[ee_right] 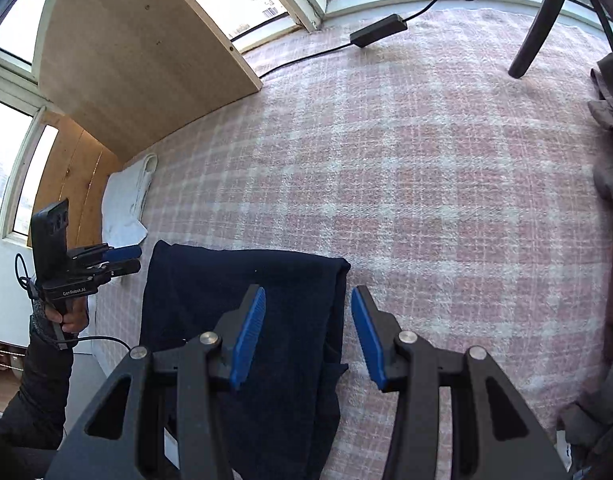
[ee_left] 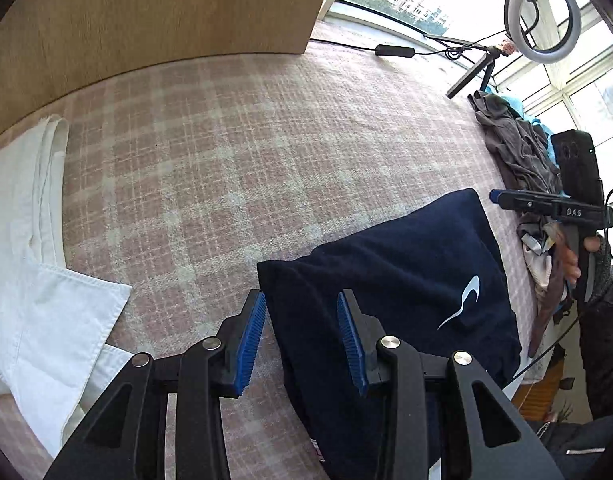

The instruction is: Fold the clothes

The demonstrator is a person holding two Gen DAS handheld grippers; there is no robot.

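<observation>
A folded navy garment (ee_left: 386, 280) with a white swoosh logo lies on the pink plaid blanket (ee_left: 246, 152). My left gripper (ee_left: 301, 298) is open and straddles the garment's left edge, with nothing between its blue pads. In the right wrist view, the navy garment (ee_right: 234, 292) is under my right gripper (ee_right: 308, 294). That gripper is open astride the garment's right edge and is empty too. Each gripper shows from the side in the other's view, the right gripper (ee_left: 496, 197) and the left gripper (ee_right: 134, 259), each held by a hand.
White folded clothes (ee_left: 46, 280) lie at the blanket's left. A grey heap of clothes (ee_left: 514, 148) sits at the right. A wooden board (ee_left: 166, 8) stands at the back. A power adapter (ee_left: 394, 51) with cable and a ring light (ee_left: 542, 12) on a tripod stand by the window.
</observation>
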